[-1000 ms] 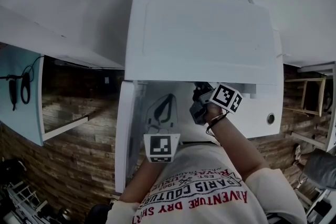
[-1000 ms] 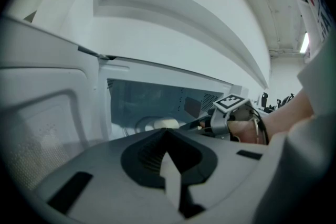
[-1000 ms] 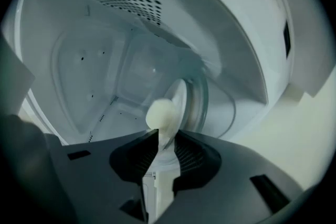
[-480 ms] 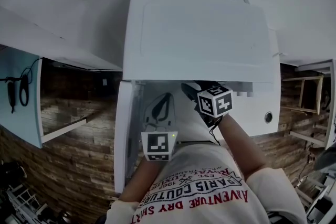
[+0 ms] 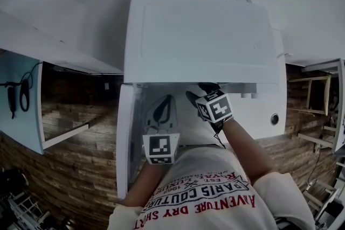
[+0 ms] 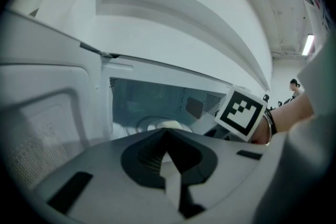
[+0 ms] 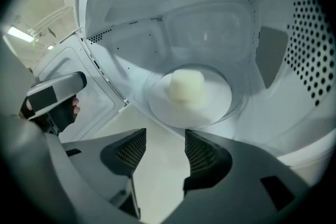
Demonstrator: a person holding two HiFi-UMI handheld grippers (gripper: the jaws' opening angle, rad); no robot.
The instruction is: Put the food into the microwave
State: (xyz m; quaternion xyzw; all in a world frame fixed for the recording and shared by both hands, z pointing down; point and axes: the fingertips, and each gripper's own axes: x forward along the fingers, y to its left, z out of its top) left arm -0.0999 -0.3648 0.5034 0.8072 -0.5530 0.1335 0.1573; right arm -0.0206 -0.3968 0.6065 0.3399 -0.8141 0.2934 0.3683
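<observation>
Backing out cleanly is, we judge, what the step asks now. The food [image 7: 186,86], a pale rounded lump, sits on its plate [image 7: 218,105] on the glass turntable [image 7: 240,107] inside the microwave [image 5: 199,35]. It lies apart from the right hand-held gripper [image 7: 164,152], which is released, with nothing between its wide jaws. We draw that gripper straight back along the line it points, below the cavity roof and off the plate's near rim, so nothing gets nudged. The left hand-held gripper [image 6: 167,136] is clenched on nothing and hangs by the open door [image 5: 125,137]. We would use it to swing the door closed once the right one is out.
</observation>
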